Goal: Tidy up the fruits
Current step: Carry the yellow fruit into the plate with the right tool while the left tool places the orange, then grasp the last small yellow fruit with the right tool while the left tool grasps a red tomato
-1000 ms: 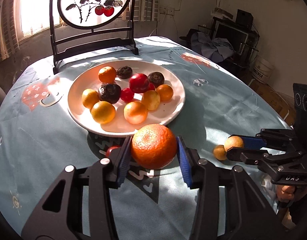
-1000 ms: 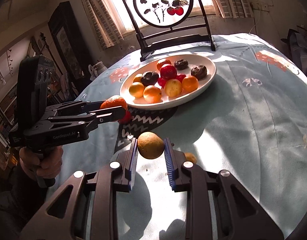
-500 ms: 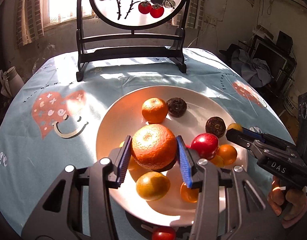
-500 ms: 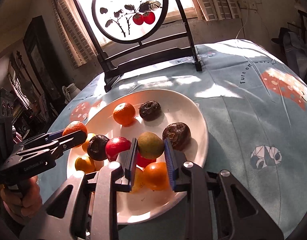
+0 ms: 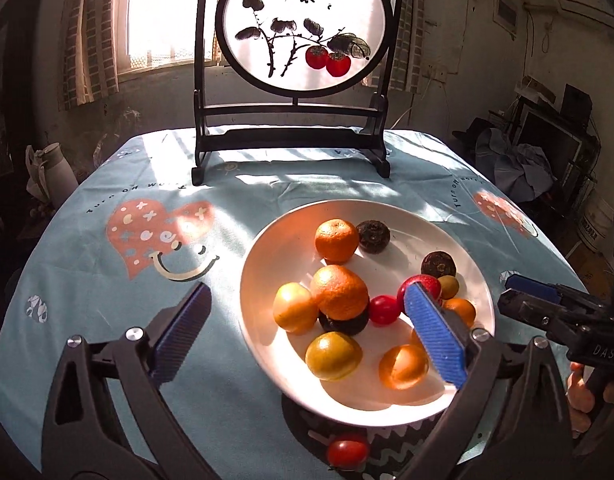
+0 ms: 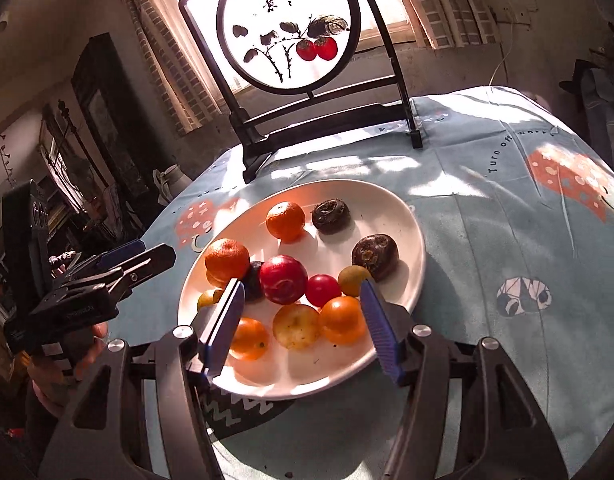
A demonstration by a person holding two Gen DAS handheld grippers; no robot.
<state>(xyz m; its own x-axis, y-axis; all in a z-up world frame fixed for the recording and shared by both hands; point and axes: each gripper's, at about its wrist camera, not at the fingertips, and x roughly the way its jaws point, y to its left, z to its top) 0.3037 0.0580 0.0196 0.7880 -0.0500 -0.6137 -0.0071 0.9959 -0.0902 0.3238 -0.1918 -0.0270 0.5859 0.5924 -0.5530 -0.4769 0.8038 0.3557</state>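
Note:
A white plate [image 5: 423,228] [image 6: 379,208] on the blue tablecloth holds several oranges, red fruits and dark wrinkled fruits. My left gripper [image 5: 307,332] hovers over its near left side, jaws opening wide, nothing between the pads. The big orange [image 5: 339,292] [image 6: 227,260] rests on a dark fruit in the pile. My right gripper [image 6: 303,328] hangs above the plate's near edge, jaws opening, pads clear of the fruit below. The small olive-brown fruit [image 6: 353,280] [image 5: 449,286] lies on the plate by a dark fruit. Each view shows the other gripper [image 5: 511,294] [image 6: 155,252] at its side.
A black stand with a round painted screen [image 5: 299,28] stands at the back of the table. One cherry tomato [image 5: 347,450] lies on the cloth just in front of the plate. A hand [image 6: 87,344] holds the left gripper's handle. Room clutter lies beyond the table's edge.
Both grippers moved forward over the plate and opened. The big orange left the left gripper and the small olive-brown fruit left the right one; both now lie on the plate.

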